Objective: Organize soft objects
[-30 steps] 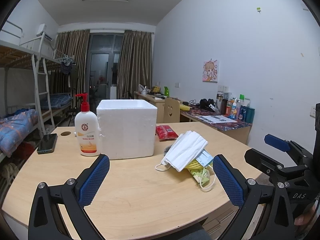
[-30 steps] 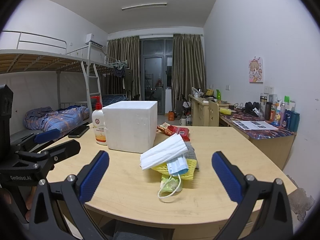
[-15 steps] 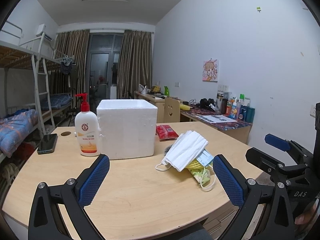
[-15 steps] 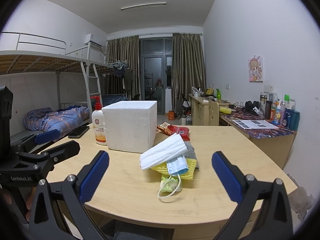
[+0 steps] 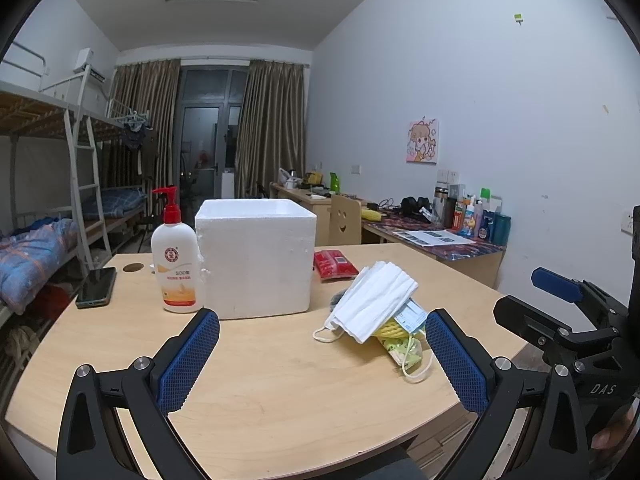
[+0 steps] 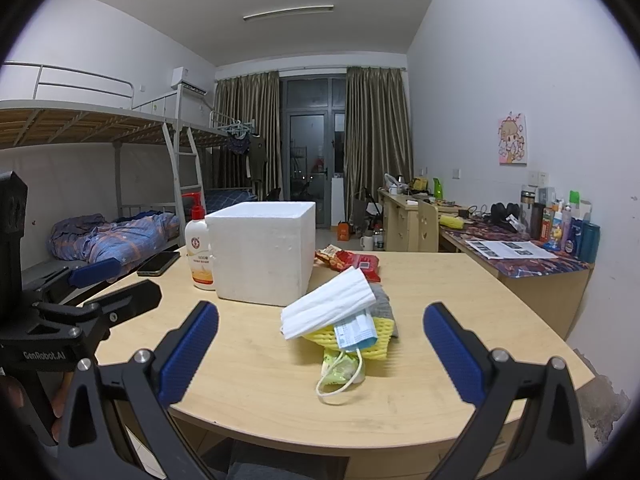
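Note:
A stack of white face masks (image 5: 374, 300) (image 6: 328, 304) lies on top of a pile on the wooden table (image 5: 280, 380) (image 6: 256, 376). Under it are a blue mask packet (image 6: 356, 332), a yellow foam net (image 6: 380, 340), a grey cloth (image 6: 382, 302) and a green packet (image 6: 340, 368). A white foam box (image 5: 256, 256) (image 6: 262, 254) stands behind the pile, to its left. My left gripper (image 5: 320, 360) is open and empty, held above the table's near edge. My right gripper (image 6: 320, 356) is open and empty, in front of the pile.
A lotion pump bottle (image 5: 176, 264) (image 6: 199, 252) stands left of the box. A phone (image 5: 96, 286) (image 6: 159, 263) lies at the table's left. Red snack packets (image 5: 334, 264) (image 6: 352, 262) lie behind the pile. A cluttered desk (image 6: 520, 256) runs along the right wall, bunk beds on the left.

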Tool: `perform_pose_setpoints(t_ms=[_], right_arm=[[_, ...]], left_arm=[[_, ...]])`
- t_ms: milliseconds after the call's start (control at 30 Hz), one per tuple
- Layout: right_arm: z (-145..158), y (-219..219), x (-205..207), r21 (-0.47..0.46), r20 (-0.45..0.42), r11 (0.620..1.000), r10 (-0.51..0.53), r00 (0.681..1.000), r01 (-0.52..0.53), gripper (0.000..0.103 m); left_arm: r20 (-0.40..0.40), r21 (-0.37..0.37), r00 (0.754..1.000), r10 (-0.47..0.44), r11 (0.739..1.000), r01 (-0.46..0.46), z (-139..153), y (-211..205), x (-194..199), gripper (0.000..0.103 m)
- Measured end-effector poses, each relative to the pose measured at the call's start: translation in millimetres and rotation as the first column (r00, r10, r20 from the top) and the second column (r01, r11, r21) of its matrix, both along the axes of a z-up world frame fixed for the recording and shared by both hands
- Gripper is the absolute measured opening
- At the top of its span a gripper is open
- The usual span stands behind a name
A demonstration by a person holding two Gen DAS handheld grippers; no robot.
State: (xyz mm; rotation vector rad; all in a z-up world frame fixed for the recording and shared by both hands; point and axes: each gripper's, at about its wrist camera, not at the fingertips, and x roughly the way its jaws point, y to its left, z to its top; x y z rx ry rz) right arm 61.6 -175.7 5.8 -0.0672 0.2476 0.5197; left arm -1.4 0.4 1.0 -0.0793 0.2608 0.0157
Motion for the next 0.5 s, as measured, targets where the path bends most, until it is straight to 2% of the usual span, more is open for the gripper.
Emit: perform_pose_setpoints(t_ms=[500], right_arm=[[-0.1, 1.9, 2.1, -0.013, 0.005, 1.0, -0.005, 1.0, 0.005, 0.103]], left_arm=[[-0.013, -0.002, 1.0, -0.015, 1.0, 0.015, 0.6, -2.5, 5.5, 0.103]])
